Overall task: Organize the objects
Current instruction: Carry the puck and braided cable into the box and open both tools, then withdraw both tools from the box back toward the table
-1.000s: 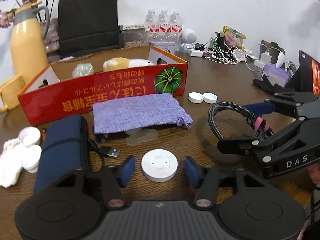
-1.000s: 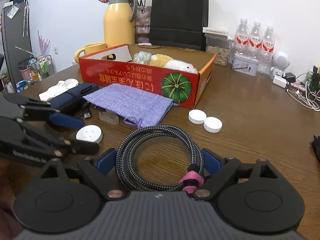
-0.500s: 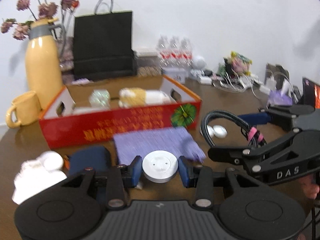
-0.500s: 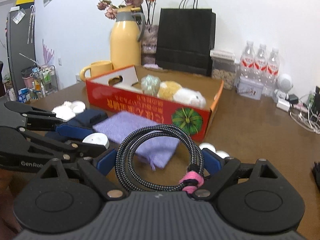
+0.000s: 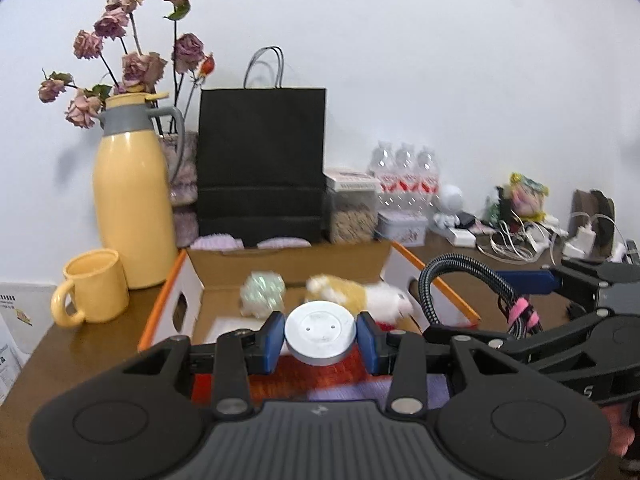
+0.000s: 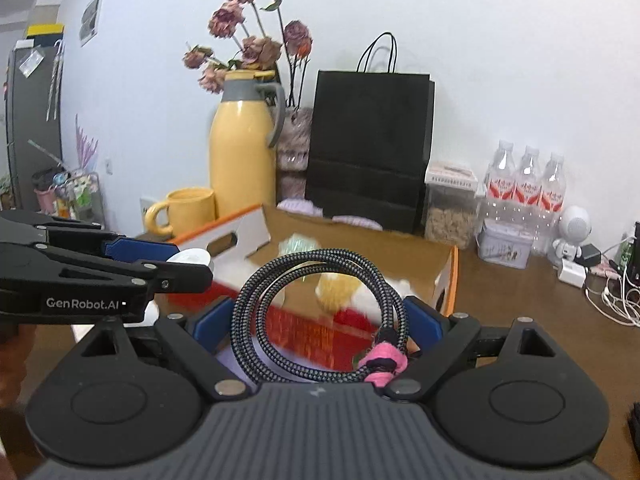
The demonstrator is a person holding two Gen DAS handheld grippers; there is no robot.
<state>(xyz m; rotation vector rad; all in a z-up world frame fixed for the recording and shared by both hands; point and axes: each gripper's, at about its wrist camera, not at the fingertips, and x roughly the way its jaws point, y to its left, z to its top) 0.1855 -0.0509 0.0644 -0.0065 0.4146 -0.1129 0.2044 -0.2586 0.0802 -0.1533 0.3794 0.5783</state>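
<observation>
The left hand-held gripper (image 5: 320,338) pinches a white disc (image 5: 320,330); the right hand-held gripper (image 6: 320,324) clamps wide on a cable coil (image 6: 320,316).

A cardboard box (image 5: 208,276) sits on the table (image 5: 100,344), open side up, with a plush toy (image 5: 352,292) and a wrapped bundle (image 5: 262,292) lying side by side inside it. Behind the box, along the table's far edge by the wall, stand a jug (image 5: 130,200) at the left, a paper bag (image 5: 260,164) in the middle, then a jar (image 5: 352,212) and three bottles (image 5: 406,176). A mug (image 5: 94,288) stands before the jug, left of the box. Cables and chargers (image 5: 516,236) crowd the far right corner.

The left claw (image 5: 320,338) holds a disc (image 5: 320,334) over the box's near wall; the right claw (image 6: 320,320), beside it, carries a coiled cable (image 6: 320,312).
</observation>
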